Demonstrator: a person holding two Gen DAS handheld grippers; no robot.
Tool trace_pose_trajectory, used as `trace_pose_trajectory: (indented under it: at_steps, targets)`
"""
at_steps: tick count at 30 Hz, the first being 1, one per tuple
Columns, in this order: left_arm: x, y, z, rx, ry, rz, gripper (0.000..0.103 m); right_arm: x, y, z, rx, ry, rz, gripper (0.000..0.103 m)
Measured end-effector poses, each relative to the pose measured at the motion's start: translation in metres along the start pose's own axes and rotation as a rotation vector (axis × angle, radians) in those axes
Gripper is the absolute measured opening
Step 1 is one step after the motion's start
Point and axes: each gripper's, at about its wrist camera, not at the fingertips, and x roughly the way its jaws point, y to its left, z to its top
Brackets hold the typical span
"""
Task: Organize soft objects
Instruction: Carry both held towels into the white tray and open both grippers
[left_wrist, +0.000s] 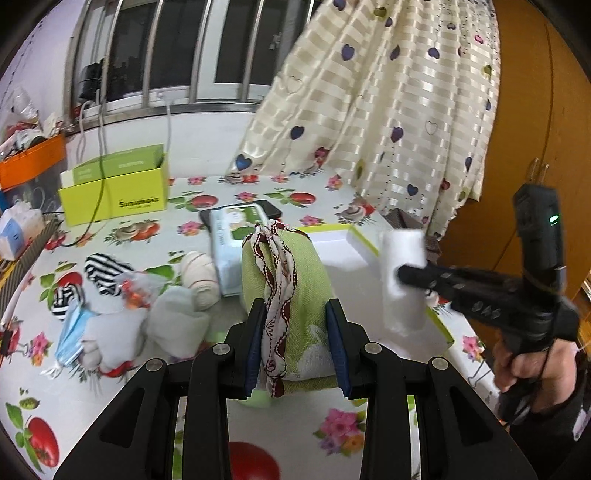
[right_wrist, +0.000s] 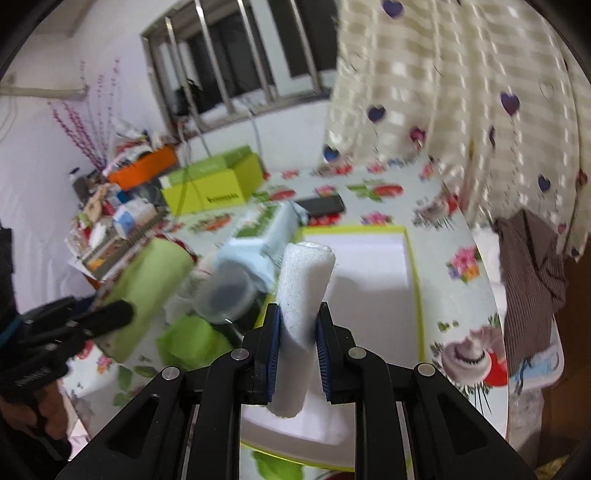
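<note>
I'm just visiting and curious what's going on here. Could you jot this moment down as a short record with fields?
Left gripper: shut on a rolled green cloth with a patterned cord
Right gripper: shut on a white foam roll
Open tray: white inside, green rim, beyond the foam roll
Loose on tablecloth: rolled socks, face mask, wipes pack

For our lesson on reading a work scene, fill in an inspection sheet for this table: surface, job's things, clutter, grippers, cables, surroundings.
Surface: floral tablecloth.
Job's things: green cloth roll, white foam roll, rolled socks, open white tray.
Clutter: wipes pack, phone, face mask, green box.
Grippers: left gripper jaws shut on green cloth roll; right gripper jaws shut on white foam roll.
Cables: cable across green box.
Surroundings: barred window, heart-print curtain.
</note>
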Motion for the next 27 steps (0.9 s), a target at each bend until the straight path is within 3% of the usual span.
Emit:
trace_pose_trajectory:
  at_steps: [5,9,14,27]
  targets:
    - [0.015,-0.015,0.004,0.009,0.026,-0.042,0.034,0.021,-0.018,-0.012,0.028,0.076,-0.013,0.019]
    - [0.03,-0.026,0.006,0.014,0.054,-0.081,0.034,0.025,-0.026,-0.017,0.033,0.088,-0.021,0.021]
    - [0.052,-0.037,0.007,0.017,0.098,-0.114,0.034,0.018,-0.038,-0.019,0.055,0.069,-0.059,0.047]
    - [0.109,-0.054,0.009,-0.014,0.207,-0.164,0.037,-0.003,-0.059,-0.024,0.092,0.022,-0.072,0.05]
